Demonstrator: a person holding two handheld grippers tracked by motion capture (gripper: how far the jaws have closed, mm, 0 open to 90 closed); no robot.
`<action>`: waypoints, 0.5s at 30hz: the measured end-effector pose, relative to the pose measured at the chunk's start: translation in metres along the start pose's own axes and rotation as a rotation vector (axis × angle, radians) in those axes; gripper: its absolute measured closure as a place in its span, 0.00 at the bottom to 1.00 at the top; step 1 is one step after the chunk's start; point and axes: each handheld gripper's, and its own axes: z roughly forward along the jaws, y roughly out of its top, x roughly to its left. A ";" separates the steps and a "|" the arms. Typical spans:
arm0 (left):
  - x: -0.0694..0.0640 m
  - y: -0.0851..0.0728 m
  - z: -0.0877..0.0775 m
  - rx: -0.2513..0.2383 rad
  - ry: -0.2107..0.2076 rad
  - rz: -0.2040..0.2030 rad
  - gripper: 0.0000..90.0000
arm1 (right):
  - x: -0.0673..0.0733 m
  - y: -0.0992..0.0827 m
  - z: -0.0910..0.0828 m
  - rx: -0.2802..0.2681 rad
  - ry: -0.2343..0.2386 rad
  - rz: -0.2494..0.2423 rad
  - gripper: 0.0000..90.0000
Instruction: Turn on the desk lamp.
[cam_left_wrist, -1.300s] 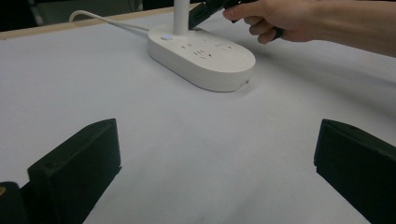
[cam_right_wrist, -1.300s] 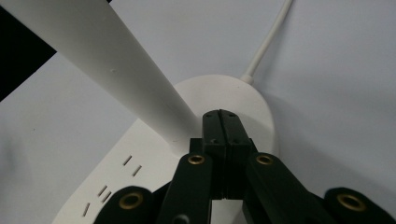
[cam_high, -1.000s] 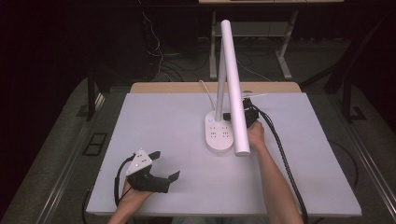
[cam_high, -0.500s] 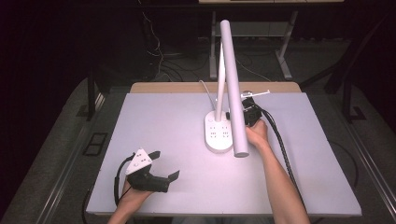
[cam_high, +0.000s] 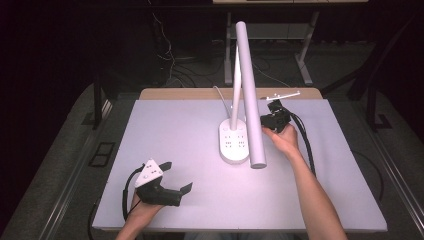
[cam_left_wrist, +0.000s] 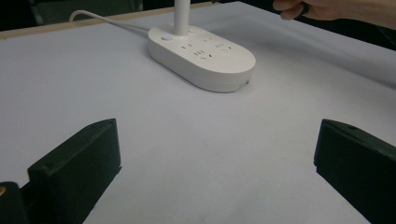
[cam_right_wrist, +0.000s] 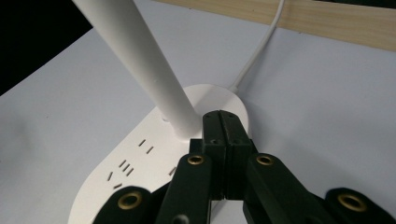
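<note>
The right hand-held gripper (cam_high: 272, 119) is hovering at about two o'clock from the lamp base (cam_high: 234, 143), its jaws pressed fully together with nothing between them. In the right gripper view the closed tips (cam_right_wrist: 226, 126) are sitting just beside the foot of the upright stem (cam_right_wrist: 144, 65), above the base's top. My judgement is that the step in hand is a press on the small round button (cam_left_wrist: 165, 38) at the stem's foot. Doing that well calls for bringing the closed tips straight down on the button rather than sliding in sideways, since a side push could skid the light base across the smooth table (cam_high: 165, 130).

The left hand-held gripper (cam_high: 172, 182) is resting at seven o'clock on the table, well apart from the lamp, its jaws spread wide and empty.

The lamp is standing near the table's centre, slightly toward twelve o'clock. It is matte white plastic: an oval, rounded base with socket slots, a slim stem, and a long cylindrical head (cam_high: 249, 95). A white cord (cam_right_wrist: 259, 51) is trailing toward the far wooden edge.
</note>
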 end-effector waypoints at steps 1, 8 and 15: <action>0.000 0.000 0.000 0.000 -0.001 -0.001 0.00 | 0.004 0.000 -0.007 0.009 0.000 -0.013 0.99; -0.001 0.000 0.000 -0.003 0.000 -0.002 0.00 | 0.014 0.000 -0.022 0.008 0.003 -0.060 0.94; -0.001 0.000 0.001 -0.001 -0.003 -0.005 0.00 | 0.028 -0.002 -0.042 0.012 -0.054 -0.062 0.50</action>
